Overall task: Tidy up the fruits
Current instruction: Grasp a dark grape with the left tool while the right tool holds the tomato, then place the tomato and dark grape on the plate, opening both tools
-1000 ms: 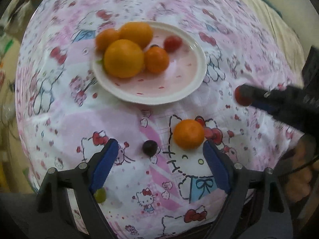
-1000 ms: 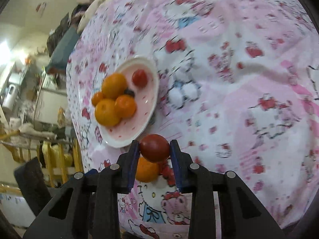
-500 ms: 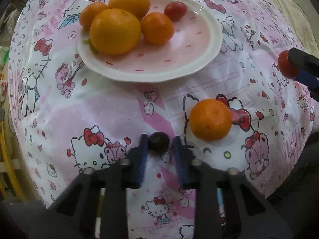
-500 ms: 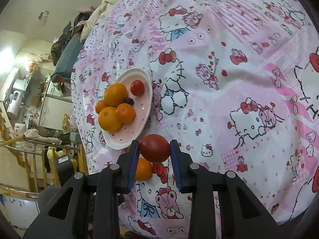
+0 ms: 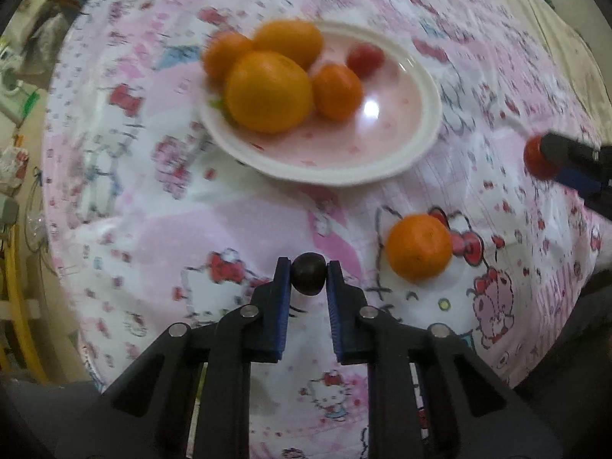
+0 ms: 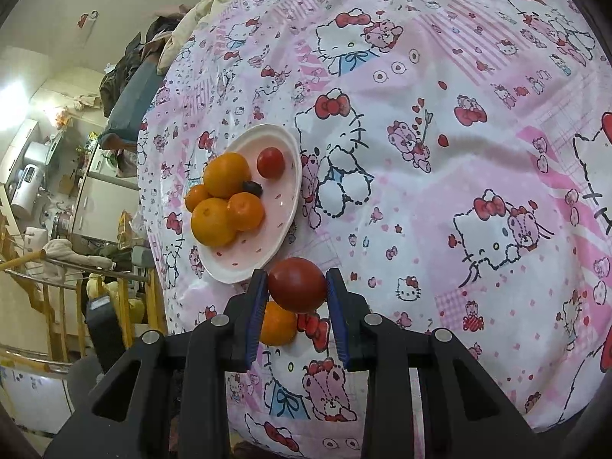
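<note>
My left gripper (image 5: 308, 273) is shut on a small dark grape (image 5: 308, 272) and holds it above the cloth, in front of the plate. My right gripper (image 6: 296, 285) is shut on a red tomato (image 6: 297, 284); the tomato also shows at the right edge of the left wrist view (image 5: 537, 157). A white-rimmed pink plate (image 5: 382, 145) holds several oranges (image 5: 267, 95) and a small red tomato (image 5: 365, 59); in the right wrist view the plate (image 6: 281, 229) also holds a dark grape (image 6: 252, 188). One loose orange (image 5: 419, 246) lies on the cloth right of my left gripper.
The table is covered with a pink Hello Kitty cloth (image 6: 440, 153). Its edge drops off at the left of the left wrist view, with room clutter, a yellow rail (image 6: 49, 298) and appliances beyond.
My left gripper closed on the dark grape and lifted it off the cloth, pulling back from the plate. My right gripper keeps holding the red tomato and has drifted slightly.
</note>
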